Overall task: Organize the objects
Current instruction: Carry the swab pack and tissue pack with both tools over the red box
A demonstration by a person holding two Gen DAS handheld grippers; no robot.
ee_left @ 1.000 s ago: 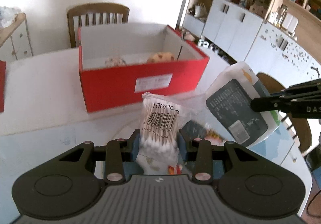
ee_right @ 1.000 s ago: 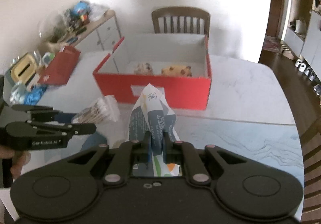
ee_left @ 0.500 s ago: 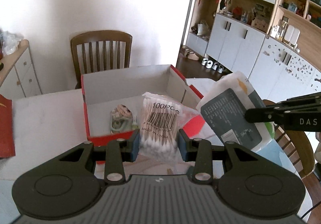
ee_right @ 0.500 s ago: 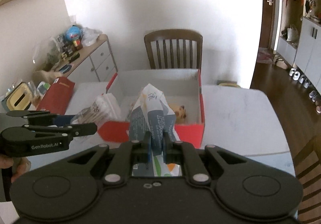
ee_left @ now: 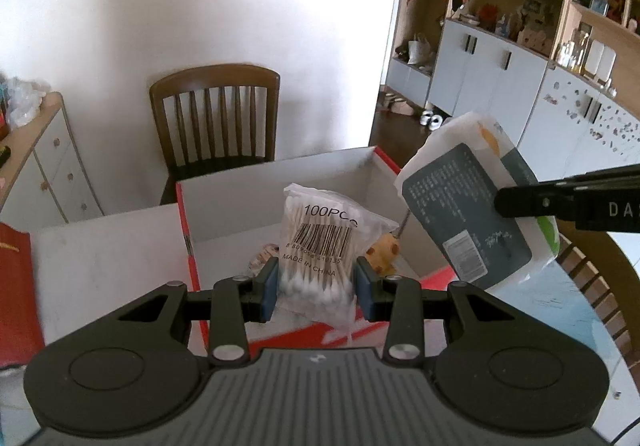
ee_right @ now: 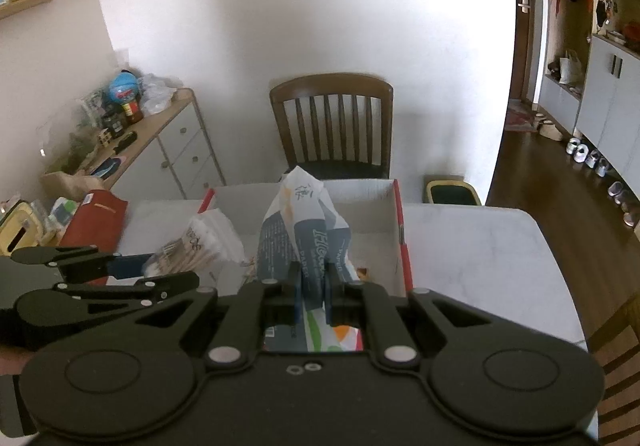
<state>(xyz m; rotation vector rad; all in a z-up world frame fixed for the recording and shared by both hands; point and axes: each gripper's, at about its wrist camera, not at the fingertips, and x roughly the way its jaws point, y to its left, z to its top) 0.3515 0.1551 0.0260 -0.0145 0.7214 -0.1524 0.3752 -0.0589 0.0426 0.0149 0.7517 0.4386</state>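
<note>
Left gripper (ee_left: 316, 288) clamped on a bag of cotton swabs (ee_left: 320, 246), blue pads pressing both sides; bag upright, held above the open red box (ee_left: 188, 242) just ahead and below. Right gripper (ee_right: 311, 286) pinched tight on a tissue pack (ee_right: 304, 230), which sticks up forward over the same box. From the left gripper, the tissue pack hangs to the right. Two small items lie on the box floor beneath. Wooden chair (ee_right: 332, 122) beyond the box.
</note>
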